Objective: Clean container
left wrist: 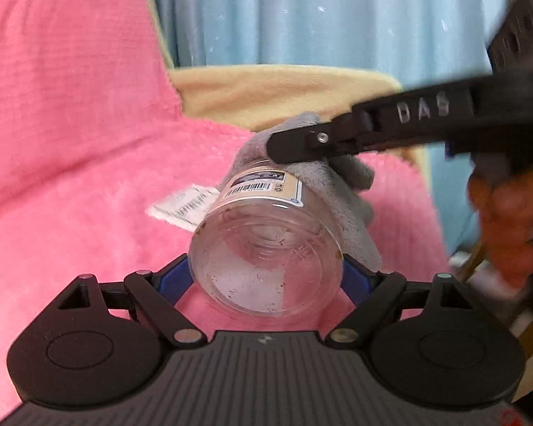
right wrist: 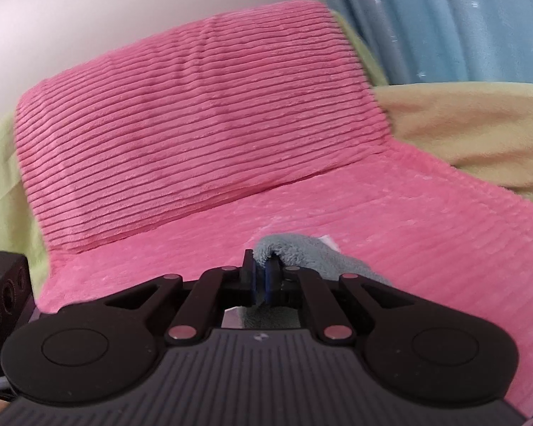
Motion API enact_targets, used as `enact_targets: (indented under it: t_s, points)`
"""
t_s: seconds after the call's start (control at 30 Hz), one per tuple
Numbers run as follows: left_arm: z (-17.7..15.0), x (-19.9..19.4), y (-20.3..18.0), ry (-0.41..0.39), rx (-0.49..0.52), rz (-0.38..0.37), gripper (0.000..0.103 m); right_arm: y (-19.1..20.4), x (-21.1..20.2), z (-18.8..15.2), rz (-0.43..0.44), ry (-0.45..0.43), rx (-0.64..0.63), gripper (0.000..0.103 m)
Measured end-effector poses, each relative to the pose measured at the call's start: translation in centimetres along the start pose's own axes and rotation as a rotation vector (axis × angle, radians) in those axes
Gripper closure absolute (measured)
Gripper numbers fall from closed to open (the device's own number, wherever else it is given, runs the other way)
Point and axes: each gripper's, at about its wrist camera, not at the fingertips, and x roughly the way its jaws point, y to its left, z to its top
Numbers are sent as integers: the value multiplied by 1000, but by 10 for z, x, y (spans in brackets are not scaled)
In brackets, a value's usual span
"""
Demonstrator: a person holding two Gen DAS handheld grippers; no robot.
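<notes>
While cloth (left wrist: pixel 341 191) hides jar (left wrist: pixel 266 252) mouth, interior unclear.

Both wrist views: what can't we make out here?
- Jar mouth, left wrist view: it points away, covered by the grey cloth and right gripper; lid on or off is unknowable.
- Jar label, left wrist view: print too small and blurred.
- Jar, right wrist view: hidden entirely behind the cloth and the gripper body.
- Hand, left wrist view: motion-blurred, cut by the right edge.
- Left gripper contact points: jar hides the jaws.
</notes>
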Motion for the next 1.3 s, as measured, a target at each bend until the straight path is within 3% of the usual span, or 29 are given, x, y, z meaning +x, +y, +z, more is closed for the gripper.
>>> enact_targets:
  t_s: [0.1,0.23,0.43,0.53,0.77,0.9,1.03,1.2,1.3]
  points:
    - [-2,0,-17,-2,148,85,17,9,0,-1,65,23,-20,100]
    - [-6,1,-31,-2,272,136,17,17,3,0,116,43,-49,100]
    - [-5,3,-38,-3,327,150,17,-4,9,8,-52,-17,1,101]
    - [-2,4,-34,0,288,132,16,-16,9,11,-60,-29,33,101]
    - [1,5,12,28,-108,-56,15,-26,3,18,-67,-25,16,101]
    - [-3,7,21,40,-195,-98,18,-27,-4,18,-75,-23,10,101]
    - [-3,5,9,29,-83,-35,18,-21,-7,14,-65,-26,-26,100]
    - [-6,8,-11,33,127,94,18,-2,-4,3,64,14,-77,100]
    - [-8,9,-20,34,201,125,19,4,-5,2,101,33,-98,100]
